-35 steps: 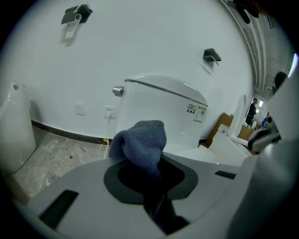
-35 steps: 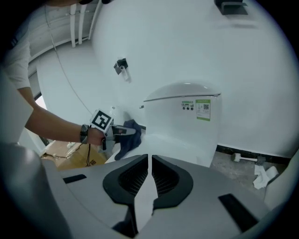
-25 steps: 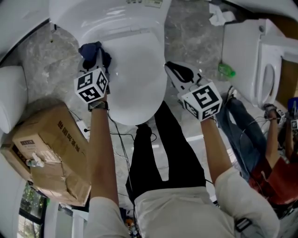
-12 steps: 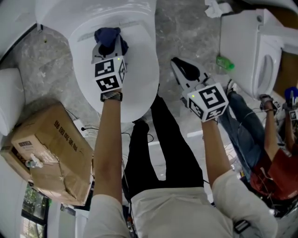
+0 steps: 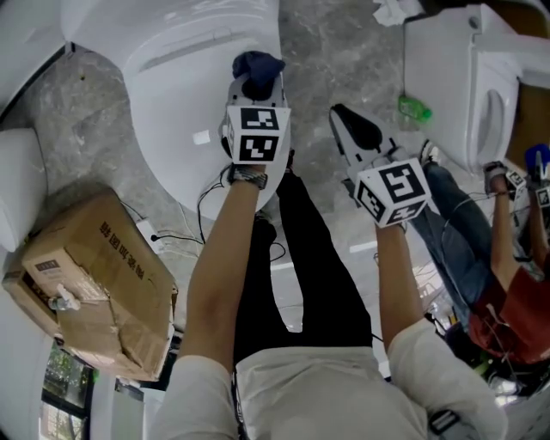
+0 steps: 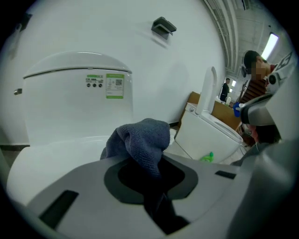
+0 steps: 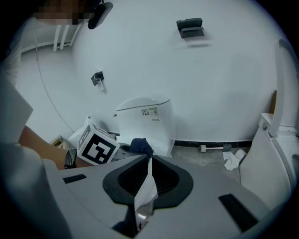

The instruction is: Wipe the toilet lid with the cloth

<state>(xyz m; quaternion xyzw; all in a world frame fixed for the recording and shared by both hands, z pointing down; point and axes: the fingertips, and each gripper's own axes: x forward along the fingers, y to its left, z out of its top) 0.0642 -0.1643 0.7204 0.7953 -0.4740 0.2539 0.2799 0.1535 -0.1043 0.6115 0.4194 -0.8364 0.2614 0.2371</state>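
The white toilet lid (image 5: 185, 112) lies closed at the upper left of the head view. My left gripper (image 5: 254, 84) is shut on a bunched dark blue cloth (image 5: 256, 67), which rests at the lid's right edge near the hinge. In the left gripper view the cloth (image 6: 142, 140) bulges out of the jaws above the lid (image 6: 56, 156), with the tank (image 6: 70, 100) behind. My right gripper (image 5: 351, 127) hovers over the grey floor to the right of the toilet, shut on a thin white packet (image 7: 145, 186).
A cardboard box (image 5: 86, 284) sits on the floor at the left. A second toilet (image 5: 468, 94) stands at the right with a green bottle (image 5: 415, 110) beside it. Crumpled paper (image 5: 391, 13) lies on the floor. Another person (image 5: 507, 292) sits at the right edge.
My left gripper has carried the cloth across the lid from its left side to its right edge. The right gripper has drifted slightly to the right.
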